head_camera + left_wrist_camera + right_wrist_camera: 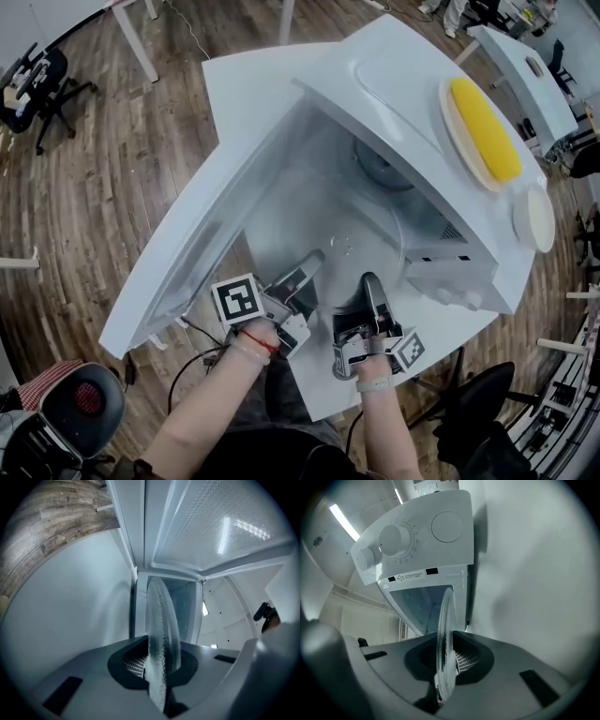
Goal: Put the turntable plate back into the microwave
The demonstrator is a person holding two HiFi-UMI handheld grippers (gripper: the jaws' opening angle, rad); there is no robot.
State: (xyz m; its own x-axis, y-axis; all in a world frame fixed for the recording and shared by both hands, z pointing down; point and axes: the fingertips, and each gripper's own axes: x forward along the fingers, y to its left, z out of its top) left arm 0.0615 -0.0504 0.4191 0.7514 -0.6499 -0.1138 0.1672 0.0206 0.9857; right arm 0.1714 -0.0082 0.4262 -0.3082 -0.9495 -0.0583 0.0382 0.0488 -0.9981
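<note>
Left tongs and right tongs each clamp the near rim of the glass plate. Plate reaches into the open microwave.

The turntable plate – a clear glass disc with a pebbled rim – was at the mouth of the white microwave, its near edge pinched by the left gripper and the right gripper. The microwave's door stood wide open – swung to the left.
</note>
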